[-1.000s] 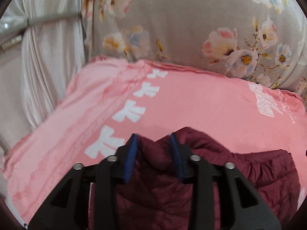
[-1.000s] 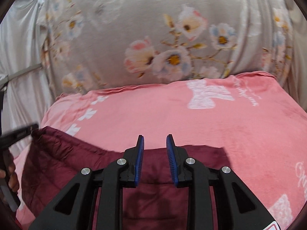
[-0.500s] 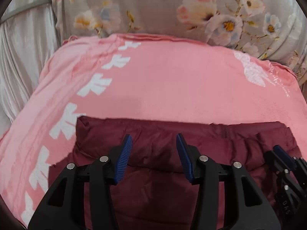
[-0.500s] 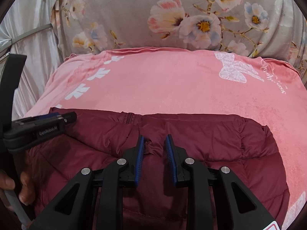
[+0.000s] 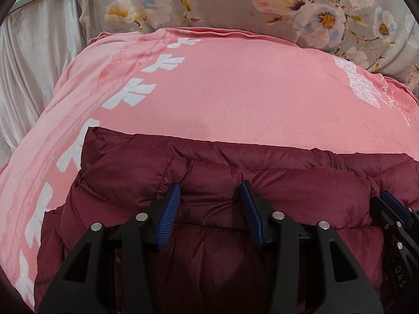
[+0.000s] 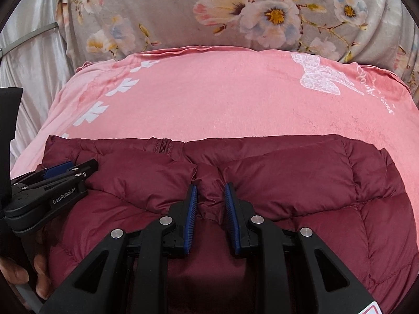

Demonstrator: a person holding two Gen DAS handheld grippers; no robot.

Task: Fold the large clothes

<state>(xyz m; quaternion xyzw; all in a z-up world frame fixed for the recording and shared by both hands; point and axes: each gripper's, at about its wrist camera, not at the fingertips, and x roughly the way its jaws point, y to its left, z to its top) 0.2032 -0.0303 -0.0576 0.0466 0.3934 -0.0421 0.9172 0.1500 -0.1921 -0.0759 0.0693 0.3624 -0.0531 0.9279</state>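
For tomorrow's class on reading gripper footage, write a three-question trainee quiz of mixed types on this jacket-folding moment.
1. True or false: the right gripper pinches a fold of the maroon puffer jacket.
2. The jacket lies on: A) a pink blanket B) a wooden floor C) a metal tray.
3. Fill in: behind the blanket is grey fabric printed with ____.

Key: 1 true; 2 A; 3 flowers.
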